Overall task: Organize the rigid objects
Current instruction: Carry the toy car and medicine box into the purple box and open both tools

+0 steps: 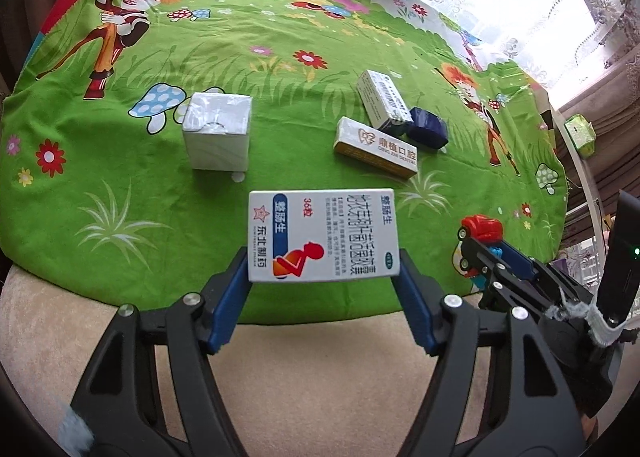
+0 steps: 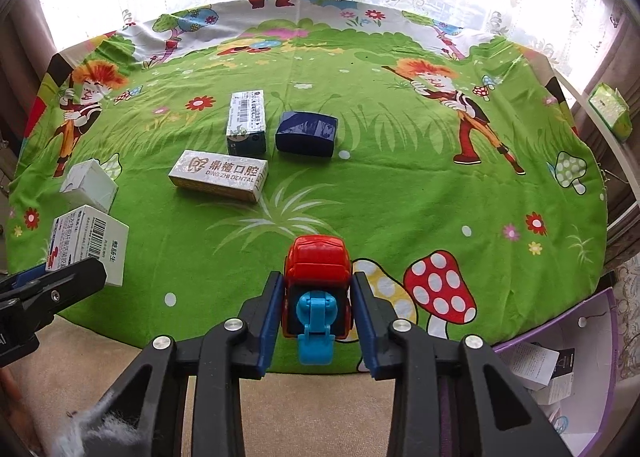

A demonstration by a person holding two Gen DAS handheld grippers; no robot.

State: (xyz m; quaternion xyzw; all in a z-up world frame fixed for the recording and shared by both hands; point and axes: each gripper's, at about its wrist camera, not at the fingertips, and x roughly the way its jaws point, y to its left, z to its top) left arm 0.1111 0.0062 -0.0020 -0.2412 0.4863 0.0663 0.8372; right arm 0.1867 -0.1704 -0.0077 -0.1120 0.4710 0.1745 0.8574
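Note:
My left gripper [image 1: 324, 269] is shut on a white medicine box [image 1: 322, 235] with blue and red print, held near the front edge of the green cartoon cloth [image 1: 280, 69]. My right gripper [image 2: 318, 293] is shut on a red toy truck [image 2: 318, 261] with a blue part at its rear. The truck [image 1: 480, 227] and right gripper [image 1: 476, 249] also show at the right of the left wrist view. The held medicine box [image 2: 86, 243] appears at the left of the right wrist view.
On the cloth lie a plain white box [image 1: 218, 131], a gold-edged dental box [image 1: 376, 147], a barcode box [image 1: 384, 103] and a dark blue box [image 1: 426, 129]. A purple-rimmed bin [image 2: 560, 377] with boxes stands at the lower right. A green pack [image 2: 610, 109] sits on the sill.

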